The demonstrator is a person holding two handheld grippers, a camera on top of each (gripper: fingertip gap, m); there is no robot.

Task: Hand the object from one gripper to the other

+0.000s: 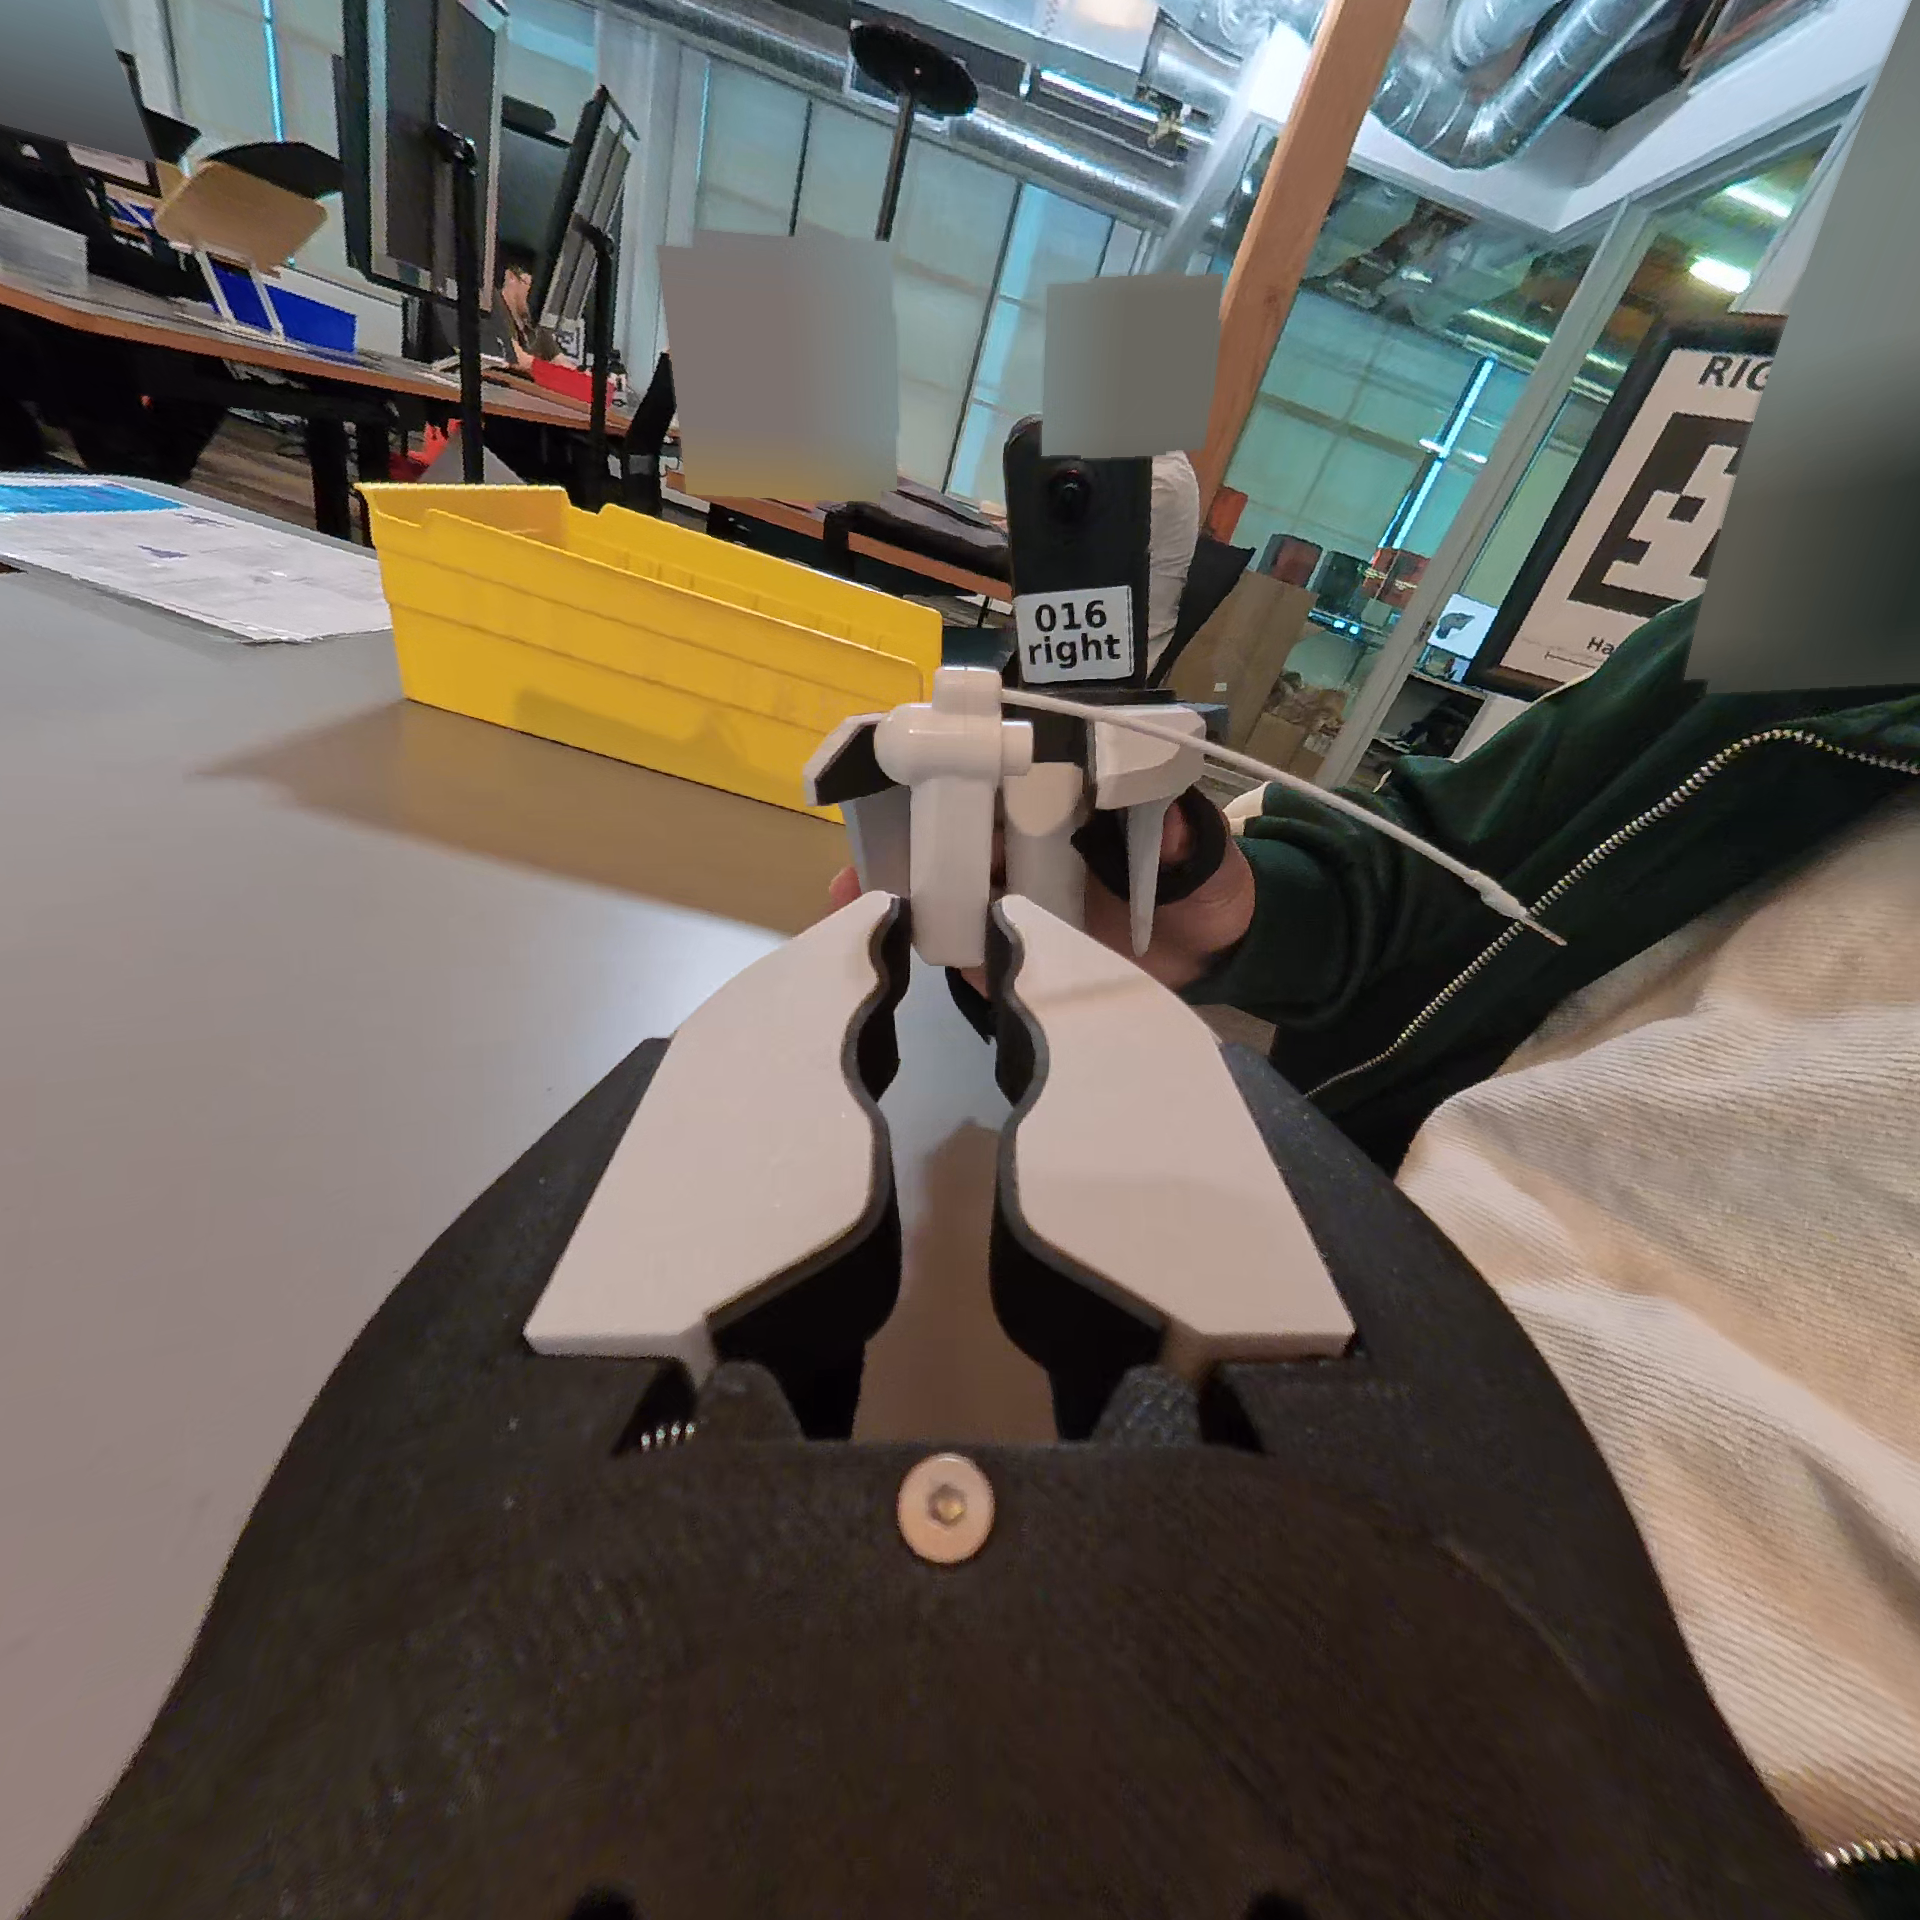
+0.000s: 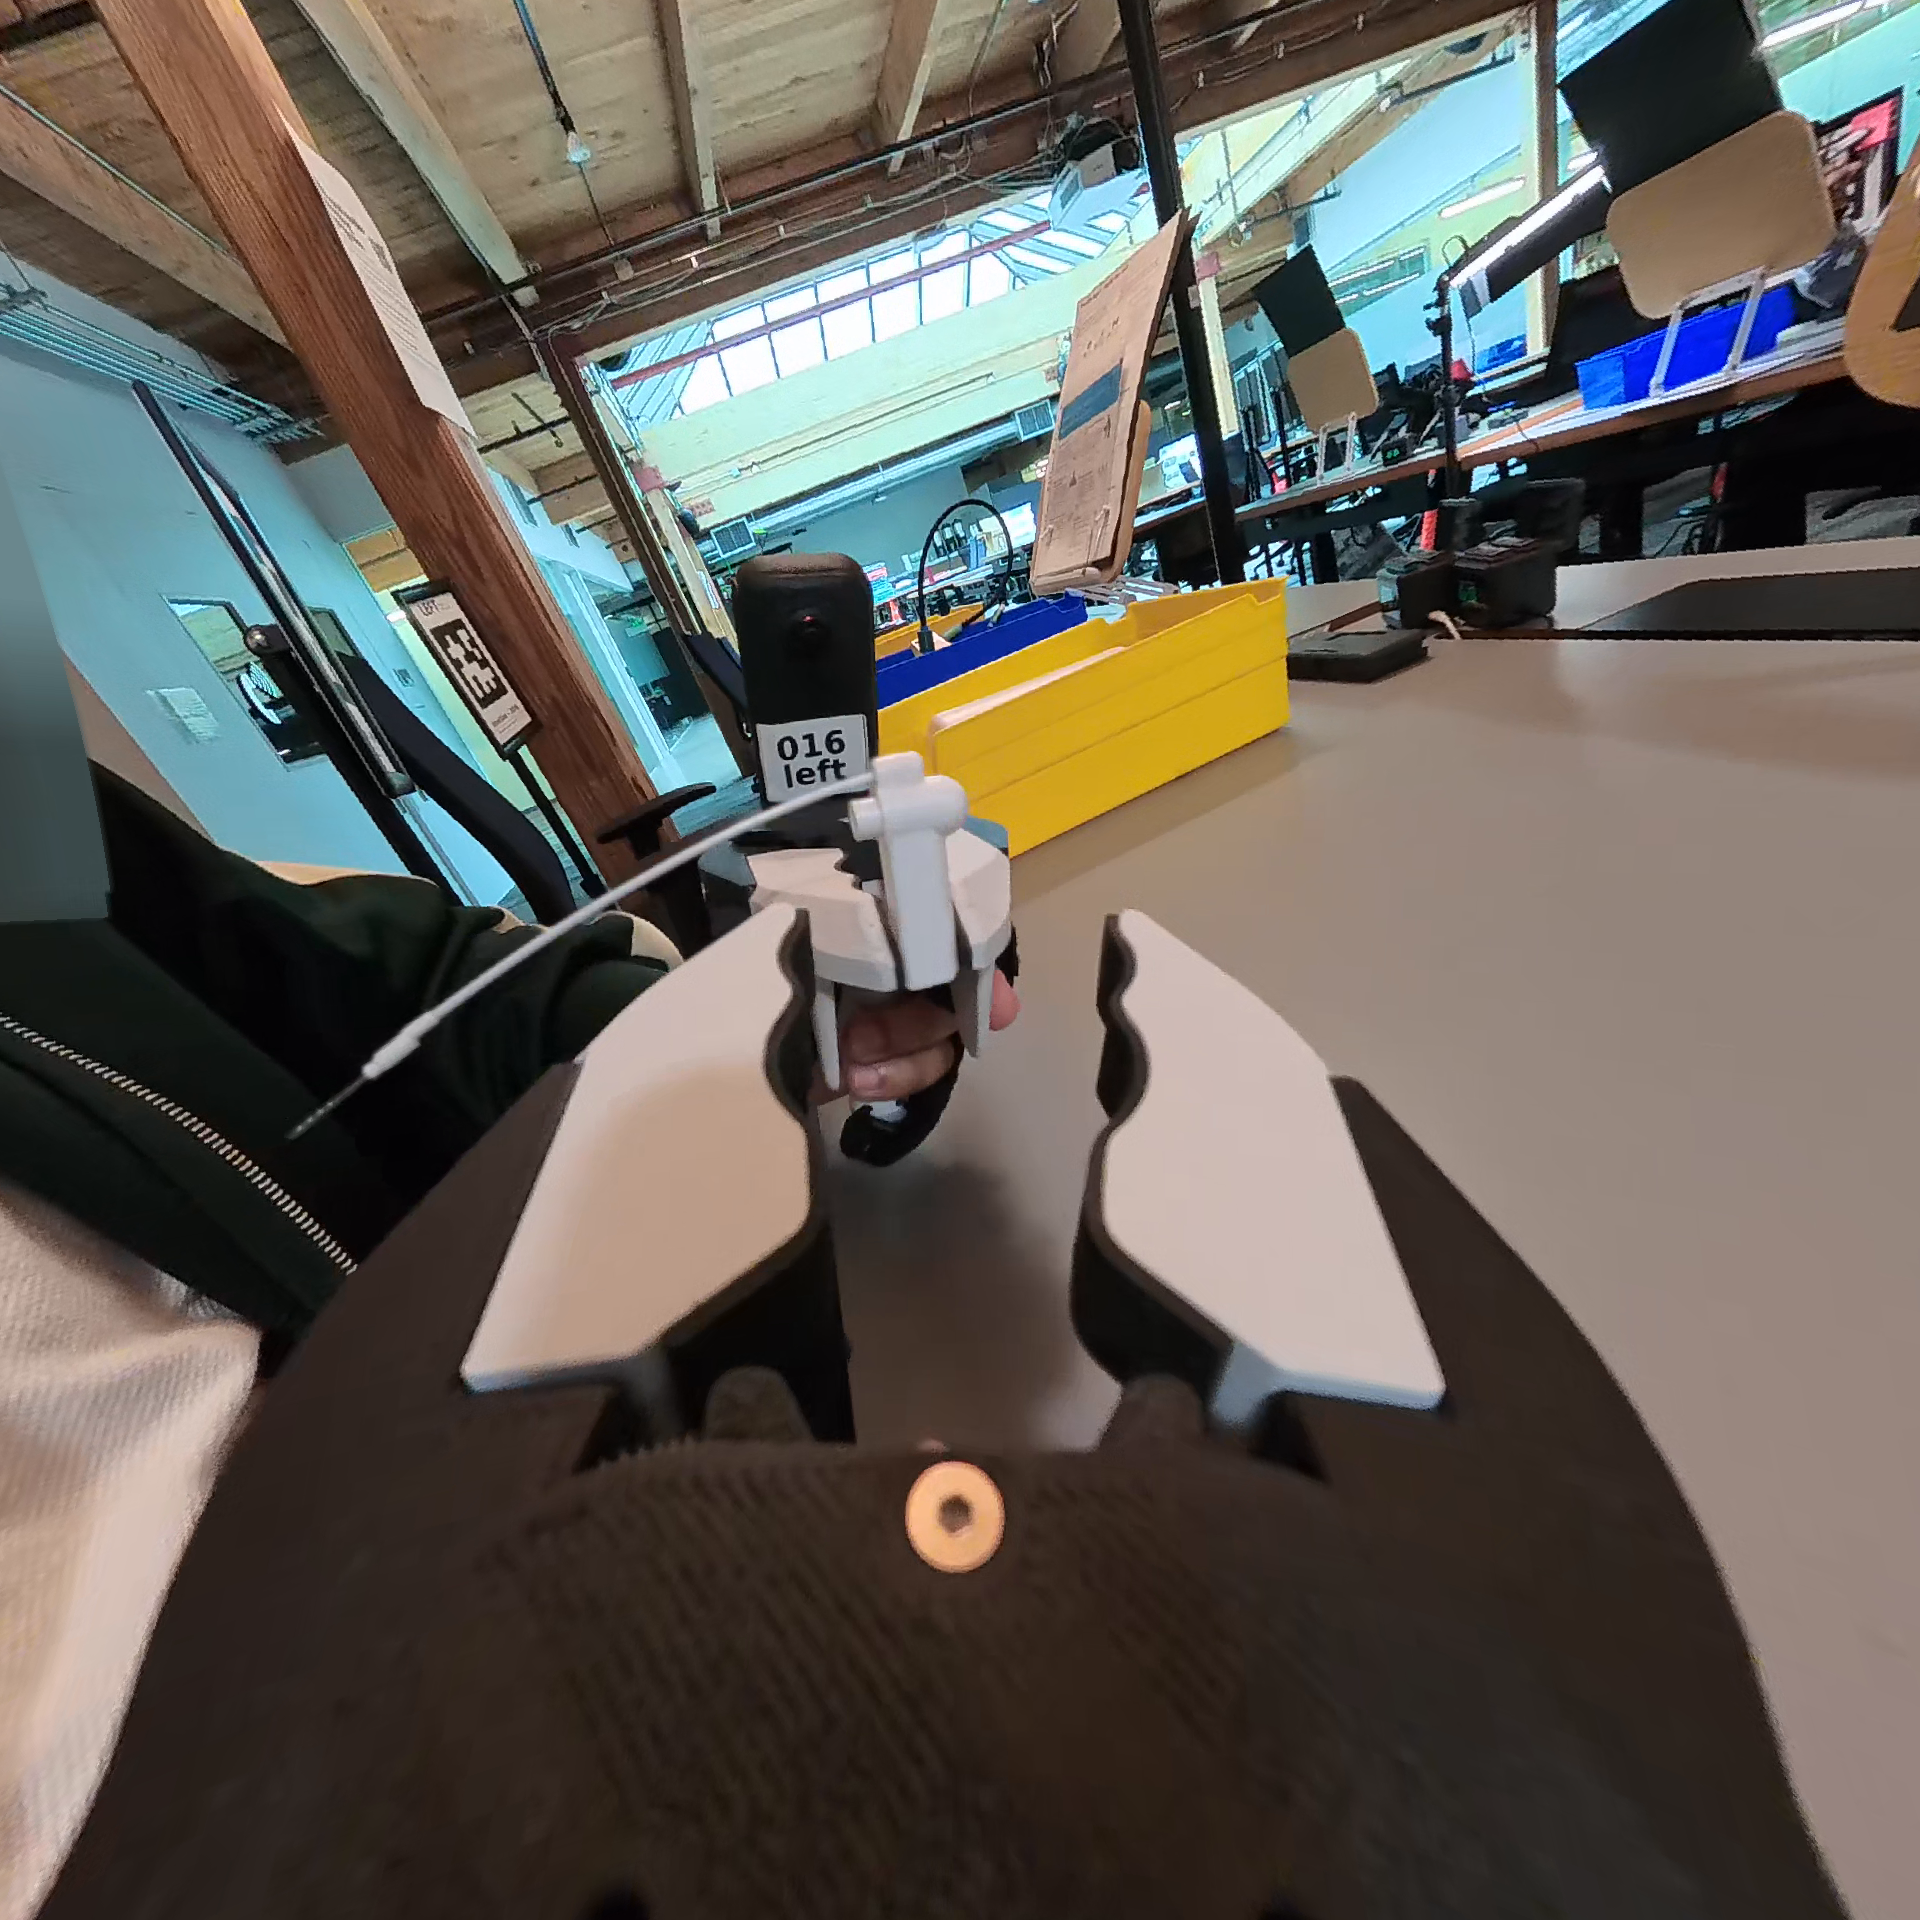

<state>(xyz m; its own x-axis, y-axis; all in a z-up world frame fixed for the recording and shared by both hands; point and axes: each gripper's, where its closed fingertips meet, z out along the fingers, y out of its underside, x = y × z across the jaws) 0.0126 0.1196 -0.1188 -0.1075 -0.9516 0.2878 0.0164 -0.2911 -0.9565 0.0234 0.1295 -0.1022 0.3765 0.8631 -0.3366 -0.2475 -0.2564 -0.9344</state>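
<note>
We see a matte grey table (image 1: pixel 260 935) w/ a yellow plastic bin (image 1: pixel 644 644) in an open workshop. Left gripper (image 1: pixel 945 914) is pinched on the white plastic cross-shaped object w/ a thin cable (image 1: pixel 951 821). Right gripper (image 2: pixel 951 935) gapes wide, holding nothing. Only the right wrist view shows blue bins (image 2: pixel 966 644).
</note>
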